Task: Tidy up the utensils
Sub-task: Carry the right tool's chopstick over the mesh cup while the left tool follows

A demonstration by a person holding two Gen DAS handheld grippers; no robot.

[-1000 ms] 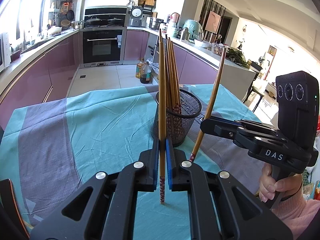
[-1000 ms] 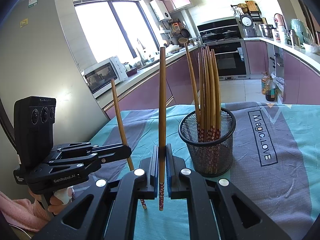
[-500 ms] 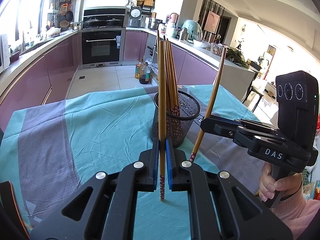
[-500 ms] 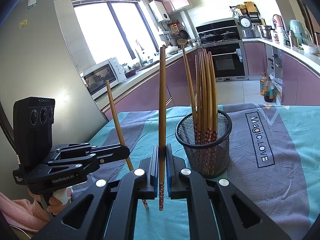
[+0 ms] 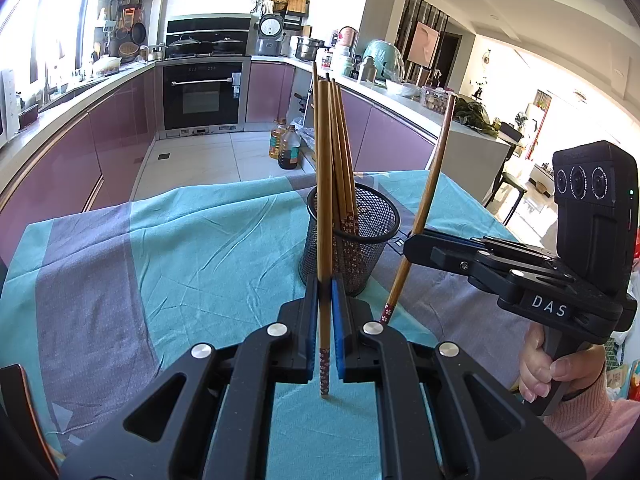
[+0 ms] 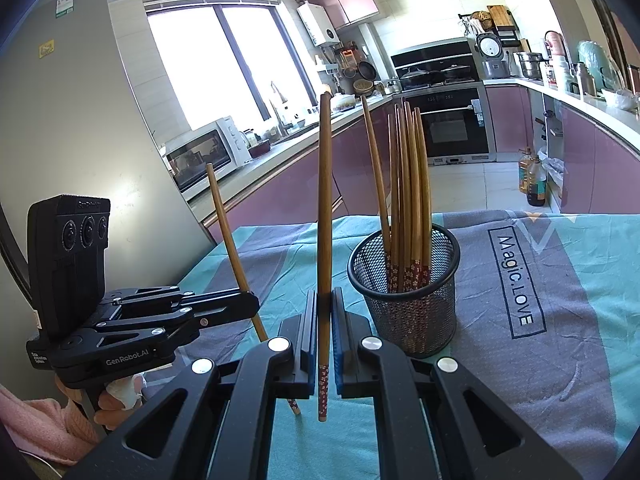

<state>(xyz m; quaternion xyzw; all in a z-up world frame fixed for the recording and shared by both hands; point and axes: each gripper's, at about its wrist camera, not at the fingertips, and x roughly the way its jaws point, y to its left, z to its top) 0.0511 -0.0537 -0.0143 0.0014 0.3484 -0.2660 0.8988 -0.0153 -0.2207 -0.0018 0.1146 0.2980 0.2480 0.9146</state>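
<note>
A black mesh holder stands on the teal-and-grey tablecloth with several brown chopsticks upright in it. My left gripper is shut on one upright chopstick, just in front of the holder. To the right of the holder, my right gripper is shut on a second, slightly tilted chopstick. In the right wrist view, the right gripper clamps its chopstick left of the holder. Further left, the left gripper holds its chopstick.
A person's hand in a pink sleeve grips the right handle. The cloth bears a "Magic.LOVE" print right of the holder. Beyond the table's far edge lie kitchen floor, oil bottles, purple cabinets and an oven.
</note>
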